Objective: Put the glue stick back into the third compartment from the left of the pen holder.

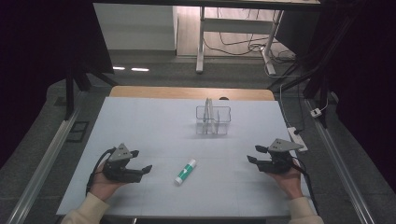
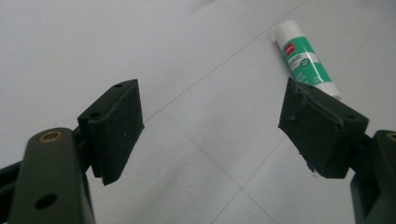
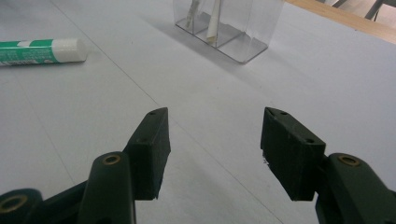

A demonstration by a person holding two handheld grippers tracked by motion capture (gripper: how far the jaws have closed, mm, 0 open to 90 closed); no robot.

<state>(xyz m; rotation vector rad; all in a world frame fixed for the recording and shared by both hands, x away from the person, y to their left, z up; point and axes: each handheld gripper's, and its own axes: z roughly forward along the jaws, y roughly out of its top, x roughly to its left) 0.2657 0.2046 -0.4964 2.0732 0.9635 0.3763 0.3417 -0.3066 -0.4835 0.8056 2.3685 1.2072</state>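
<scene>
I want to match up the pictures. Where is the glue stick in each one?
High view: the glue stick lies near the table's front, between the two grippers.
Left gripper view: upper right, just past the right-hand jaw.
Right gripper view: far left, near the top.
Shared landmark: the clear box.

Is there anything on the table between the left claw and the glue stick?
Nothing visible: bare table lies between the open left claw and the glue stick, which lies flat to its right.
</scene>
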